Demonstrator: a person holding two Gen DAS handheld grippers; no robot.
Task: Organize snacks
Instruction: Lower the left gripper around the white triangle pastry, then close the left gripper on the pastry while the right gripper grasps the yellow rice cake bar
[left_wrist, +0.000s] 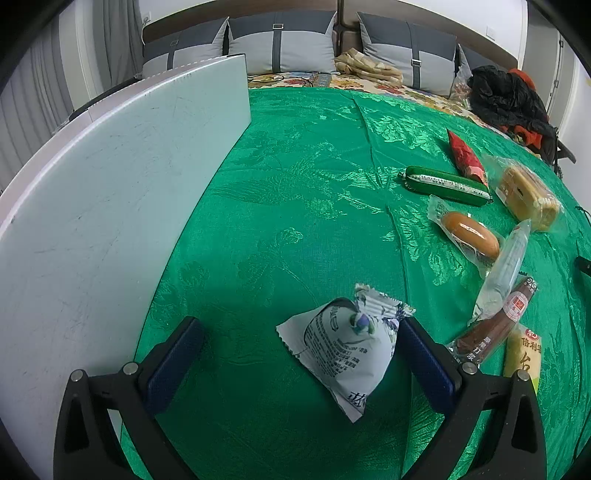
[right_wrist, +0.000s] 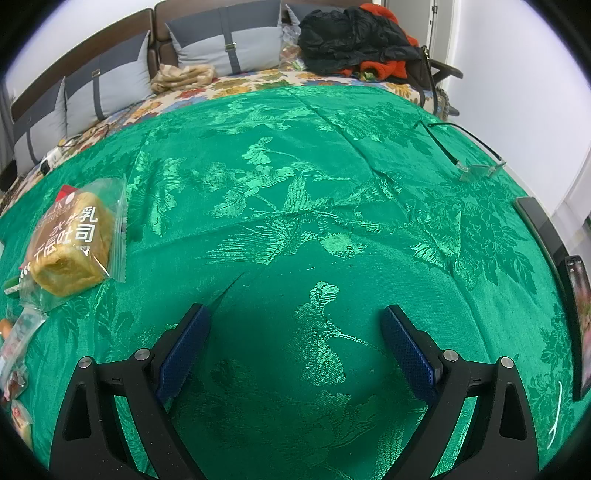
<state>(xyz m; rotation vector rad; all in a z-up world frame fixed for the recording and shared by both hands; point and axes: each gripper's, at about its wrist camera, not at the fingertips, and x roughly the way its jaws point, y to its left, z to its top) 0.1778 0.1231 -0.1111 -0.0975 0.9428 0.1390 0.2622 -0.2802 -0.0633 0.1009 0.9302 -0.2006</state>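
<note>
My left gripper (left_wrist: 299, 332) is open. A white-and-blue snack packet (left_wrist: 347, 354) lies on the green cloth between its fingers, against the right pad (left_wrist: 424, 365). To the right lie a brown sausage stick (left_wrist: 495, 321), a clear tube packet (left_wrist: 502, 269), a wrapped bun (left_wrist: 469, 232), a green sausage (left_wrist: 447, 184), a red cone packet (left_wrist: 465, 155), a toast packet (left_wrist: 528, 192) and a yellow packet (left_wrist: 524, 354). My right gripper (right_wrist: 295, 325) is open and empty over bare cloth. The toast packet (right_wrist: 70, 243) lies to its far left.
A white board (left_wrist: 110, 192) stands upright along the left. Glasses (right_wrist: 476, 166) and a phone (right_wrist: 580, 325) lie at the right edge of the table. Behind are a sofa with grey cushions (left_wrist: 284, 44) and dark clothes (right_wrist: 354, 37).
</note>
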